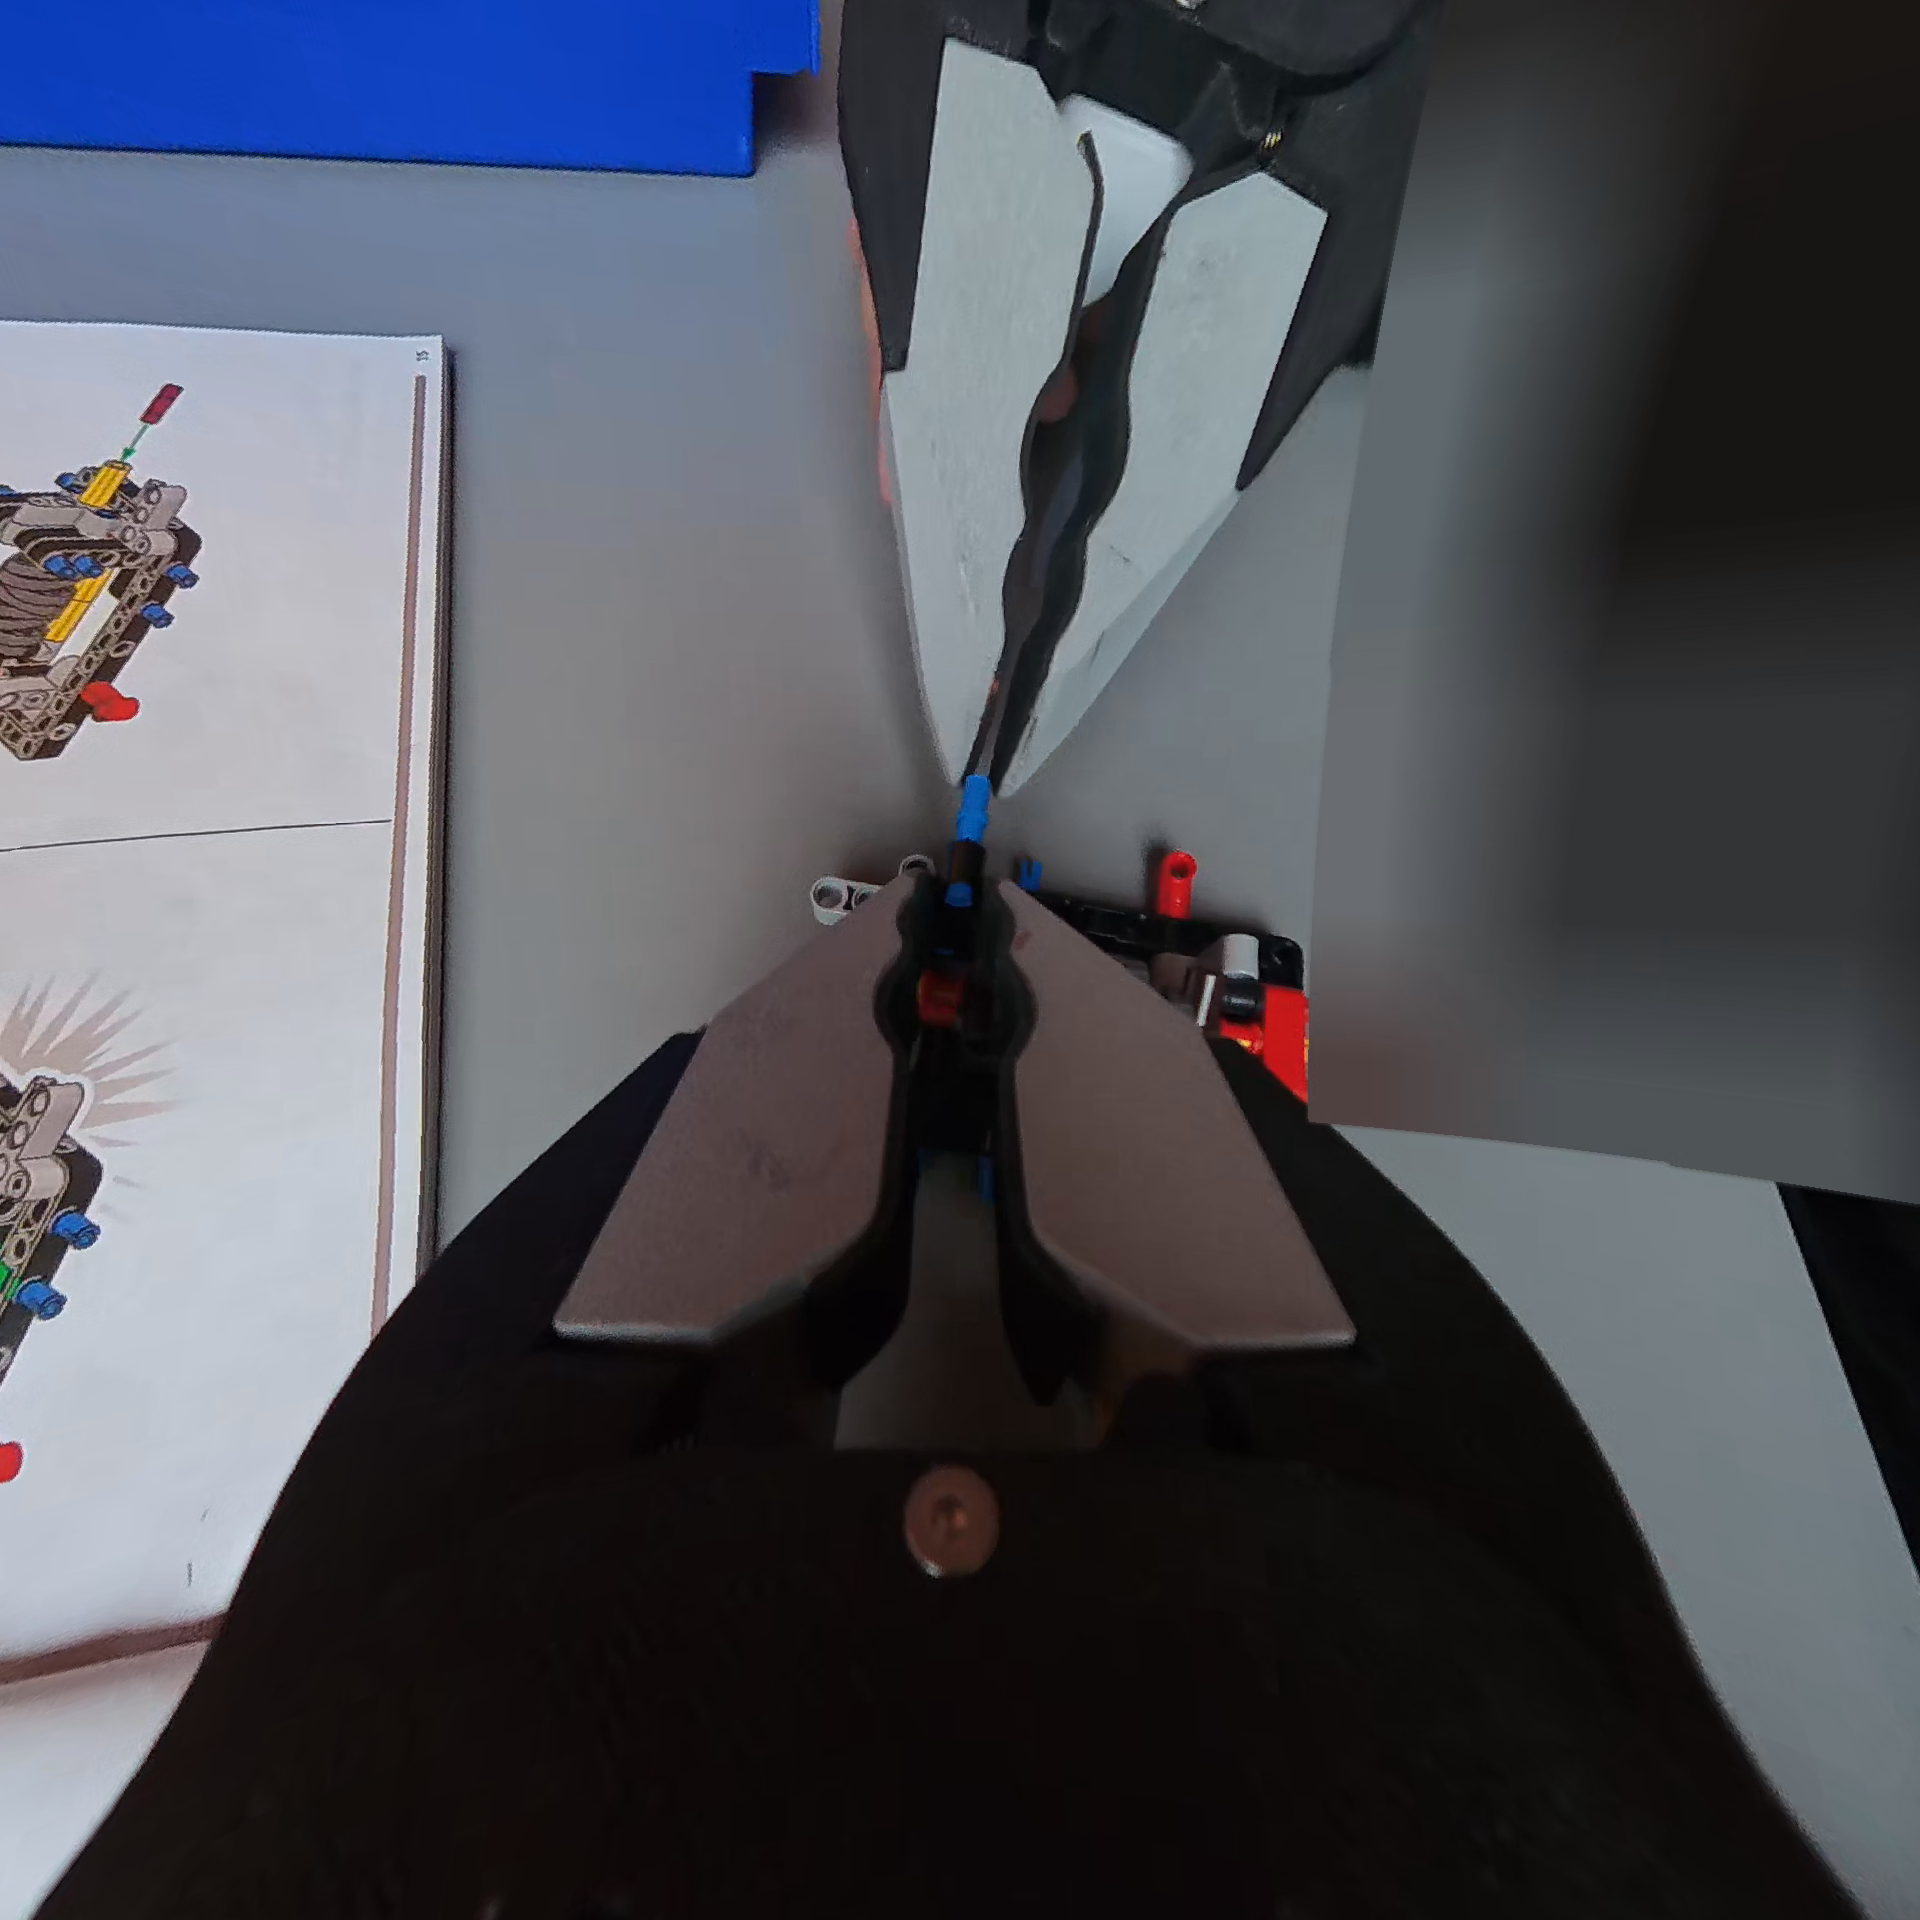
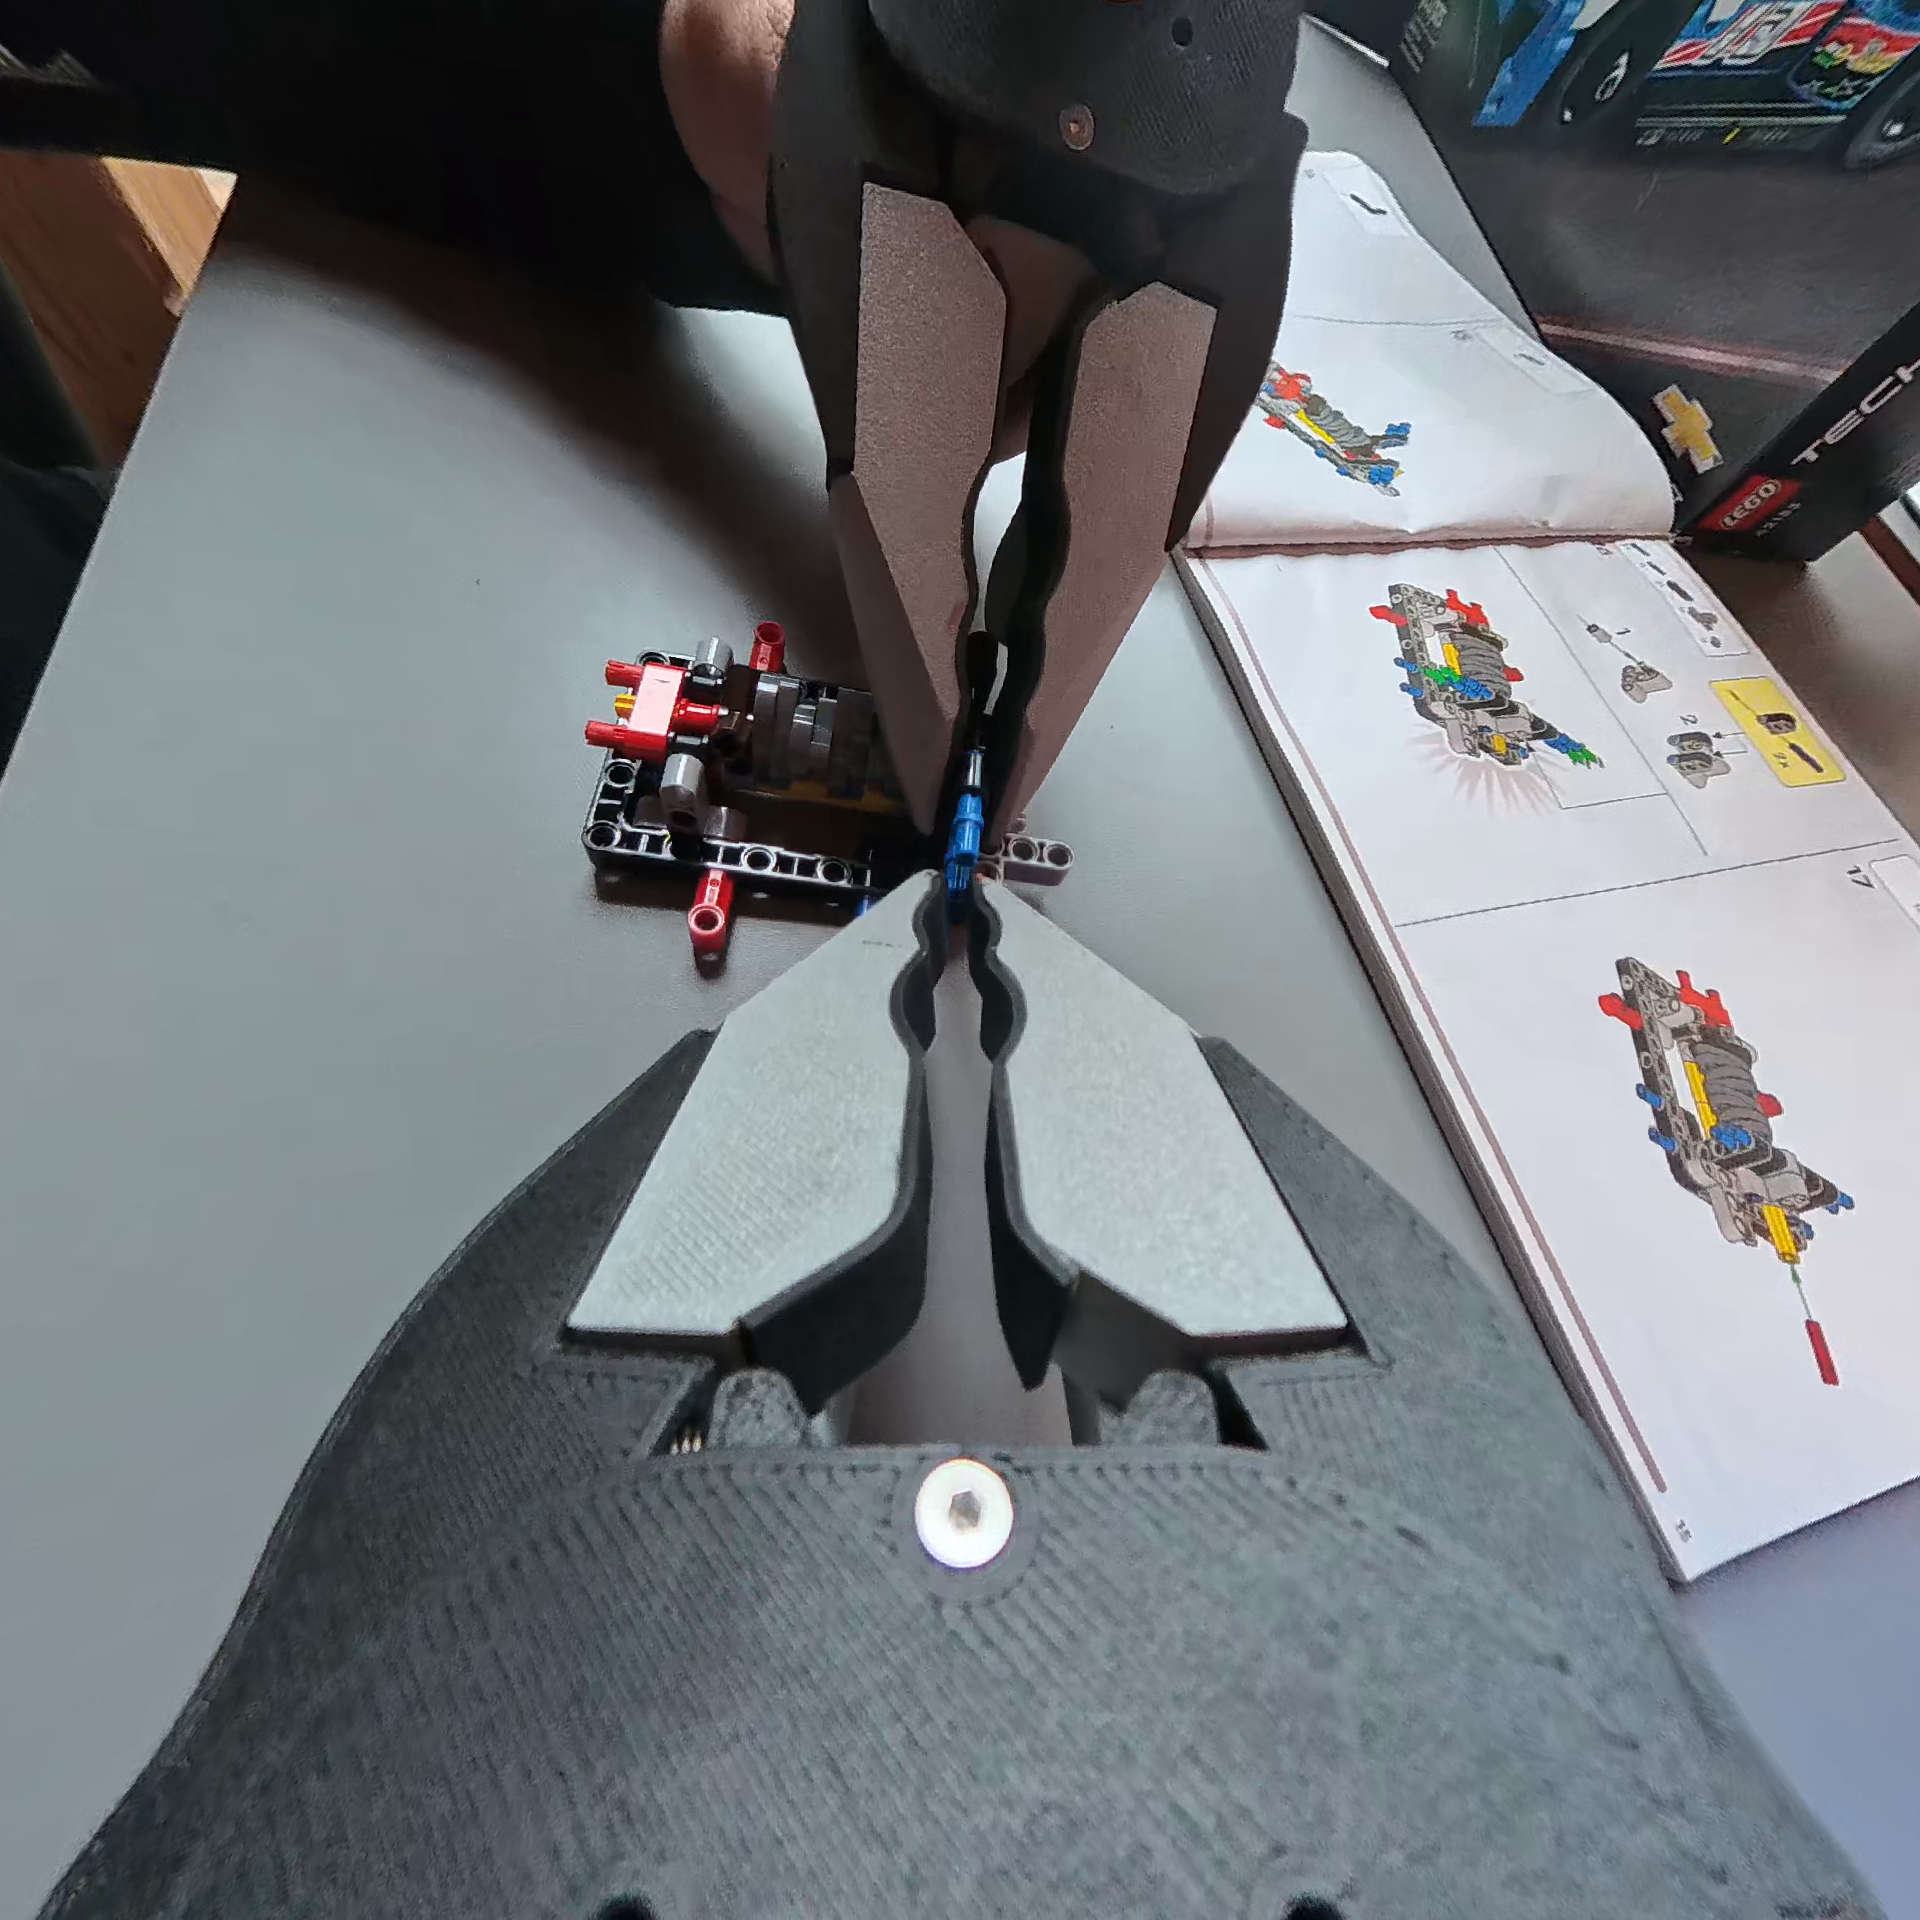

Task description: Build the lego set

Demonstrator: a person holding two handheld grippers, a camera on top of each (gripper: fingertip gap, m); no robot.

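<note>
Grey surface (image 2: pixel 312 520) carries everything, largest item being the open instruction booklet (image 2: pixel 1558 1039), lying to the right in the right wrist view and to the left in the left wrist view, pages showing a frame assembly with yellow and blue parts. Dark set box (image 2: pixel 1787 457) stands beyond the booklet; a blue box or lid (image 1: pixel 374 83) sits at the top left of the left wrist view.

Partly built lego frame (image 2: pixel 727 790) rests flat on the surface just behind the meeting grippers: black beam frame, grey gear stack inside, red connector block at one end, red pins sticking out. Looks like an early stage against the booklet drawings; most of the set is left, as far as can be judged.

Left gripper (image 1: pixel 956 894) has jaws closed on a small black part (image 1: pixel 961 862) with a red bit further down the jaw channel. Right gripper (image 2: pixel 956 904) has jaws clamped on the blue pin (image 2: pixel 964 831). Both grippers point tip to tip above the surface, the blue pin bridging between them, its far end at or in the black part. Step in hand appears to be pushing the pin into that part; seating depth is hard to tell. This sub-piece is not yet on the frame.
</note>
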